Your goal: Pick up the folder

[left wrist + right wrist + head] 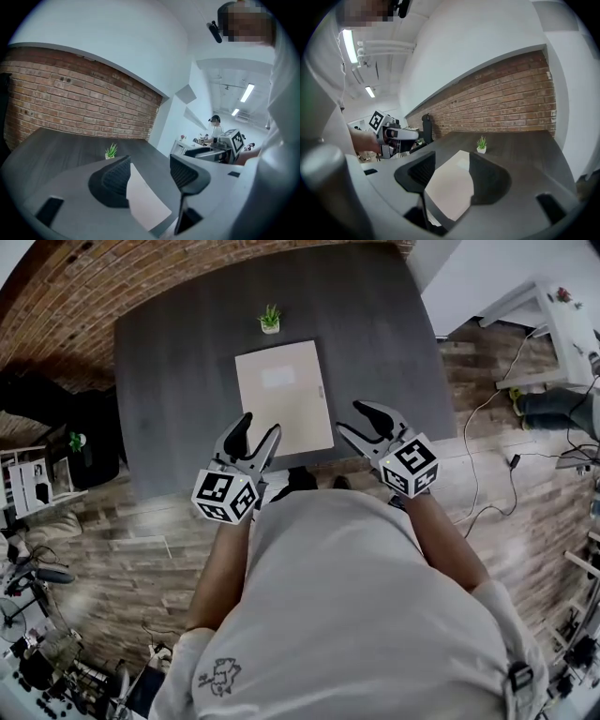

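**A:** Head view, what is listed?

**B:** Item one, the folder (283, 397): beige, closed, lying flat on the dark table (169, 381) toward the person's side. A small potted plant (270, 320) stands just past its far edge, apart from it. Item two, the left gripper (260, 427): jaws apart, nothing in them, lined up with the folder's near left corner. Item three, the right gripper (353, 420): jaws apart, nothing in them, just beside the near right corner. Contact cannot be told from here.

**A:** Left gripper view?

**B:** The pads stand wide with only air between them. The folder (145, 201) shows through the gap, ahead and lower, untouched.

**A:** Right gripper view?

**B:** Same entry: jaws apart, and the folder (450, 187) is framed between them but not gripped.

**A:** Step in hand?

**B:** Judged as the approach, with no grasp made yet.

**A:** Next move?

**B:** The folder is thin and flush with the table. A jaw likely has to work under a near edge or corner before closing, and both sides should lift together so it stays level.
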A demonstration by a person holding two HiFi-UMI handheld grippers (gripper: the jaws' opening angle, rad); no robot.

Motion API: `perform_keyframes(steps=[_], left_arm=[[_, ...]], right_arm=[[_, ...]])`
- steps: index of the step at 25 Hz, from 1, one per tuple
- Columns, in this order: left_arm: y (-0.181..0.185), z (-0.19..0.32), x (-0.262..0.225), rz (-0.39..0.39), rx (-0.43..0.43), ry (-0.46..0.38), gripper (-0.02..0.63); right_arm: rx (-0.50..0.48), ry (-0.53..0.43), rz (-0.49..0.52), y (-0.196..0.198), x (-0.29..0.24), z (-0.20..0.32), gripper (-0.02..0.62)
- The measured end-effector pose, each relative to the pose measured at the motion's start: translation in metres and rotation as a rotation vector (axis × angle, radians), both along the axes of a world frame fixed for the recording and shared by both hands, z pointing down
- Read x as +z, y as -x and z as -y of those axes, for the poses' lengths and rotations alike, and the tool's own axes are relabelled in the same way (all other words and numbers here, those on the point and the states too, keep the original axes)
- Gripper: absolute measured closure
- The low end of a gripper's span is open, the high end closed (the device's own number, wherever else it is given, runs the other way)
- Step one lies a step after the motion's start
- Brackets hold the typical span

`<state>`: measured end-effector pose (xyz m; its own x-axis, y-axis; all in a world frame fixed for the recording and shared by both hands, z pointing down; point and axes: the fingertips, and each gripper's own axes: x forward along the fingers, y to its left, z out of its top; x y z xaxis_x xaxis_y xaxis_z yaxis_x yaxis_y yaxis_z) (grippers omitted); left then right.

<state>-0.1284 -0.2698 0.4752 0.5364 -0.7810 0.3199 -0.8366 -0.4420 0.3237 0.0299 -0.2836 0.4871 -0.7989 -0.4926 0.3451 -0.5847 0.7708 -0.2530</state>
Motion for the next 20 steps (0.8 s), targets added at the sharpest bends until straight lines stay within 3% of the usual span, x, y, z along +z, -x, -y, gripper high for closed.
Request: perform_keyframes(steps=[14, 20], left_arm=[[0.047, 0.029, 0.052, 0.006, 0.041, 0.127, 0.334], [0.057, 0.032, 0.090, 0.019, 0.072, 0.245, 0.322]], right_arm=[[0.005, 0.134, -0.117, 0.036, 0.060, 0.033, 0.356], [0.025, 0.222, -0.167, 0.041, 0.091, 0.044, 0.344]])
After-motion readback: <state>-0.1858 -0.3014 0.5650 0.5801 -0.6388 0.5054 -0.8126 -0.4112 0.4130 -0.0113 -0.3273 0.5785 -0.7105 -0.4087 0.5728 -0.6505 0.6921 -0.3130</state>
